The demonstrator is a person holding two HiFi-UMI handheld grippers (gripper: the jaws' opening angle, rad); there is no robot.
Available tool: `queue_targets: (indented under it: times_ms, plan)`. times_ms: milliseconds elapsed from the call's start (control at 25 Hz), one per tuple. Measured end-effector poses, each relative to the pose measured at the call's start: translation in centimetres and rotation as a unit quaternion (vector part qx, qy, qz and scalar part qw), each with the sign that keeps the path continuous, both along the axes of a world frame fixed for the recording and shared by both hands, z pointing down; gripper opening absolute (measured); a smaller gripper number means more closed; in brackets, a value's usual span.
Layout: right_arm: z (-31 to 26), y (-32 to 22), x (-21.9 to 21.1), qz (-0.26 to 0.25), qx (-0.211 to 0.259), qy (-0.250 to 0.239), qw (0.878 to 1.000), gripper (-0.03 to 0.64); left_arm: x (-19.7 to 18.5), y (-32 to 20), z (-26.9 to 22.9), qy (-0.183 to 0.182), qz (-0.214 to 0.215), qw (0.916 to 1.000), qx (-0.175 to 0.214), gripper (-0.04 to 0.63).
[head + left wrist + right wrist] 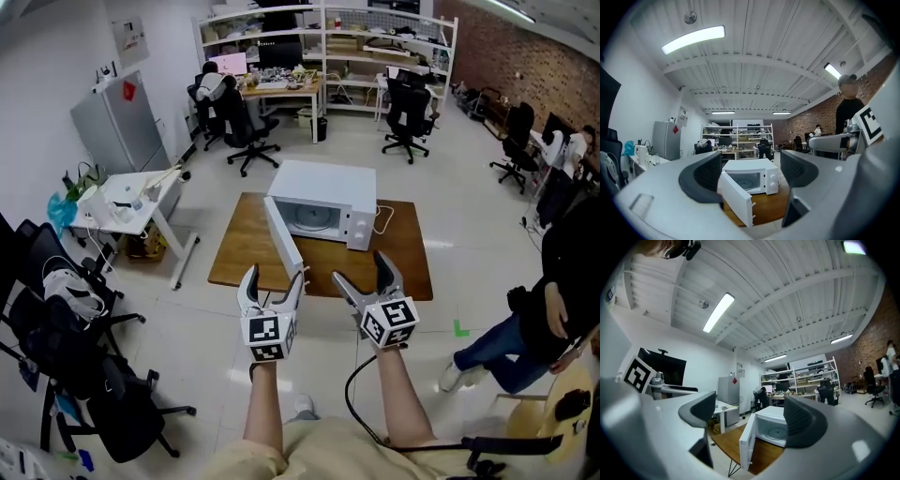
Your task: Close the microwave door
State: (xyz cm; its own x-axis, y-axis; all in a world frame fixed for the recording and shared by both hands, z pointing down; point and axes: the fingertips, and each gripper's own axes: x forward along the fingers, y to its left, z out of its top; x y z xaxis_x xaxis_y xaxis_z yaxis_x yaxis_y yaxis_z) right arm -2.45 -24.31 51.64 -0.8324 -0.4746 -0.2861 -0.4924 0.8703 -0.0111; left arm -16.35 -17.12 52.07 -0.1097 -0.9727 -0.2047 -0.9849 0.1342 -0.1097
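Head view: a white box-shaped microwave [323, 202] is set on a low brown wooden surface [403, 267] in an open floor area. Its door [283, 236] is swung wide open, toward the left hand-held gripper [275, 281]. A white side table [131, 202] and a black office chair [246, 127] are placed well apart from it. A seated person [553, 309] is seen at the right edge. Both forearms are extended forward, with the right hand-held gripper [361, 267] beside the left, short of the surface.

Left gripper view: the dark textured pads are held apart, released, with nothing gripped. The microwave is framed beyond them.

Right gripper view: the jaws are likewise spread and empty, and the door's edge is seen beyond the gap.
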Motion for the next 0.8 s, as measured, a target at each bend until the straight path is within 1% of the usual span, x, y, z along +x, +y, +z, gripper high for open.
queue_targets:
  times_ms: [80, 160, 240, 360, 440, 560, 600, 720, 800]
  plan:
    - [-0.6, -2.1, -2.5, 0.008, 0.006, -0.001, 1.0, 0.438, -2.5, -2.2, -0.5, 0.005, 0.01, 0.9999, 0.007, 0.389]
    - [-0.6, -3.8, -5.6, 0.014, 0.007, 0.002, 1.0, 0.436, -5.5, -4.1, -0.5, 0.002, 0.02, 0.9998, 0.007, 0.387]
    - [0.1, -4.9, -8.6, 0.021, 0.006, 0.008, 1.0, 0.436, -8.6, -5.5, 0.1, 0.004, 0.029, 0.9995, 0.006, 0.387]
    - [2.2, -6.7, -12.4, 0.031, 0.002, 0.024, 0.999, 0.436, -12.8, -7.9, 1.8, 0.021, 0.041, 0.9989, 0.003, 0.387]
    - [3.5, -9.1, -13.4, 0.04, -0.005, 0.034, 0.999, 0.436, -13.9, -10.6, 3.3, 0.027, 0.052, 0.9982, -0.007, 0.387]
    - [4.7, -11.9, -12.4, 0.051, -0.014, 0.033, 0.998, 0.434, -12.8, -13.3, 4.6, 0.027, 0.068, 0.9972, -0.017, 0.387]
    - [4.8, -12.1, -13.0, 0.054, -0.015, 0.031, 0.998, 0.434, -13.5, -13.7, 4.7, 0.024, 0.071, 0.997, -0.018, 0.387]
    - [3.7, -12.6, -17.9, 0.052, -0.023, 0.028, 0.998, 0.434, -17.9, -14.5, 3.3, 0.018, 0.081, 0.9963, -0.022, 0.387]
    - [3.4, -13.8, -19.3, 0.042, -0.029, 0.029, 0.998, 0.434, -18.5, -15.9, 2.0, 0.014, 0.084, 0.9961, -0.021, 0.387]
